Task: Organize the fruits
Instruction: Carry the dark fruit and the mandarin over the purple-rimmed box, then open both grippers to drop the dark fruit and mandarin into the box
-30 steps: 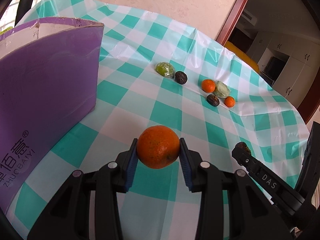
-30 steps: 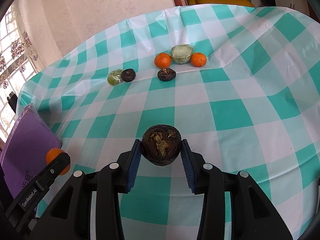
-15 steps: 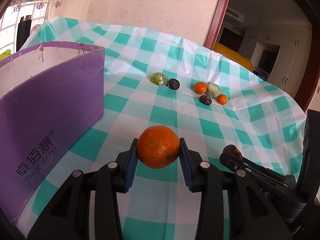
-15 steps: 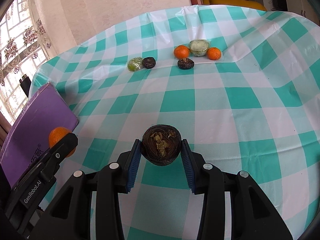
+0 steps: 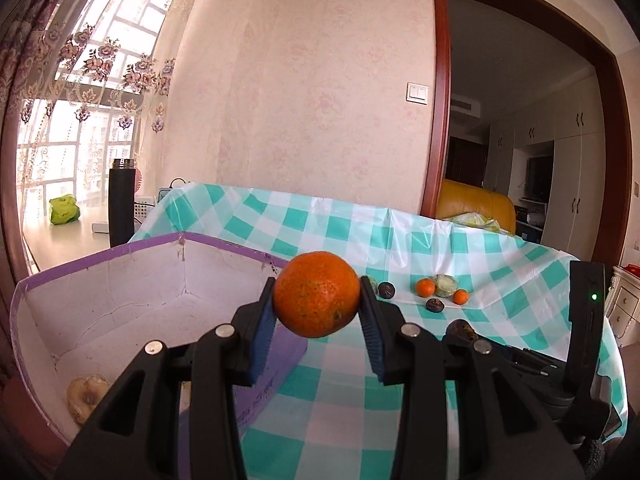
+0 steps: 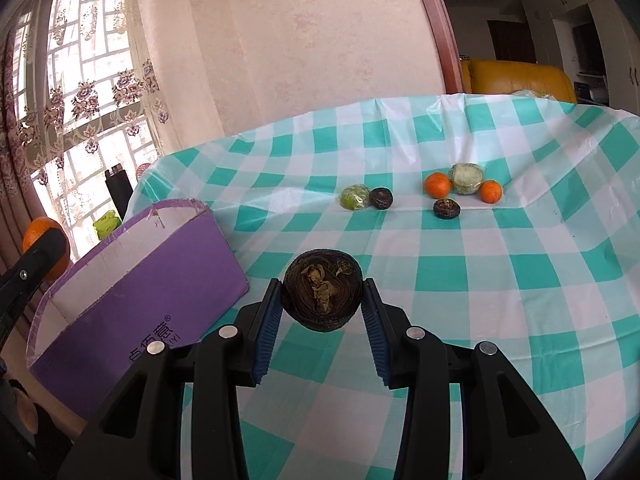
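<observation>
My left gripper [image 5: 317,312] is shut on an orange tangerine [image 5: 316,294], held raised beside the near wall of the open purple box [image 5: 120,300]; a pale fruit [image 5: 86,396] lies in the box. My right gripper [image 6: 322,304] is shut on a dark brown round fruit [image 6: 322,290], above the checked tablecloth [image 6: 500,280] right of the purple box [image 6: 140,292]. Far across the table lie two small tangerines [image 6: 438,184] [image 6: 490,191], two green wrapped fruits [image 6: 466,178] [image 6: 354,198] and two dark fruits [image 6: 381,198] [image 6: 446,208].
The left gripper with its tangerine [image 6: 46,240] shows at the right wrist view's left edge. A black flask [image 5: 121,200] and a green bag [image 5: 63,210] stand on a sill behind the box. A yellow sofa [image 5: 476,204] lies beyond the table.
Both grippers have risen and tilted up, still holding their fruit. The left gripper has moved up level with the box's rim, and its inside now shows.
</observation>
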Demonstrator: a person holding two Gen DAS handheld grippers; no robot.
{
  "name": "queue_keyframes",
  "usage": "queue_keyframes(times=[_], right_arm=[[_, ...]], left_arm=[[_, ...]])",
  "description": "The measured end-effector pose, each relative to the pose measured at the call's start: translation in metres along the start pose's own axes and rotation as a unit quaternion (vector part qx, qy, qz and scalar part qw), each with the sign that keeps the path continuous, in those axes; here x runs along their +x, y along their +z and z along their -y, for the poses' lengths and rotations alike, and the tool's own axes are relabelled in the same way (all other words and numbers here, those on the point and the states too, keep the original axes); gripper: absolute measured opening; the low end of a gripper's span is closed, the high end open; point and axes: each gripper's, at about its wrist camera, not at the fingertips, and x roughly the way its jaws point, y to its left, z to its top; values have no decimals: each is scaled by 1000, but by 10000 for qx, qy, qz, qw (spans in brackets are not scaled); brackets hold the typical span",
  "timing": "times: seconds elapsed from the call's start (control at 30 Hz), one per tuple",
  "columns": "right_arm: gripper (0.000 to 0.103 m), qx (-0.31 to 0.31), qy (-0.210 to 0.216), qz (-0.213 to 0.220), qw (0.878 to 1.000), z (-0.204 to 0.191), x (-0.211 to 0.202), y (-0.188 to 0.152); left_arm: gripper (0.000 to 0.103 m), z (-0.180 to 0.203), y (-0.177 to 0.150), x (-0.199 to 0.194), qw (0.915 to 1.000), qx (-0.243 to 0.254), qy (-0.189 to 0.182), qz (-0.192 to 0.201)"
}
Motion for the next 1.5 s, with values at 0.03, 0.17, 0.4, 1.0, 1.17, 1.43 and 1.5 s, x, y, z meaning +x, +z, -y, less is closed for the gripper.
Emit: queue_keyframes(times=[0.03,0.17,0.4,1.0,1.17,1.43,1.5], right_arm=[[40,-88,122,26,9999,-10,-1,4],[40,-386,570,55,9976,-47,-2,16],[40,-787,1225,4,9893,-106,6,32],[40,-1981,1490,-1089,9627,-198,62,33],[40,-2624,1373,-1697,9399,-225,80,13],[41,-3433,1012,-2369,9032,-257,96,-25],[41,-3552,974,-2507,8953,-261,97,-29]], left_arm=[[40,-8,5,-3,9999,-68,66,40],[40,-39,22,-12,9988,-248,381,156],[40,-92,32,-19,9947,-567,855,8],[40,-169,20,27,9624,-538,1713,-2040],[40,-184,11,38,9423,-282,1987,-2680],[42,-179,-3,46,9238,259,2160,-3151],[46,-178,-4,46,9232,306,2130,-3185]])
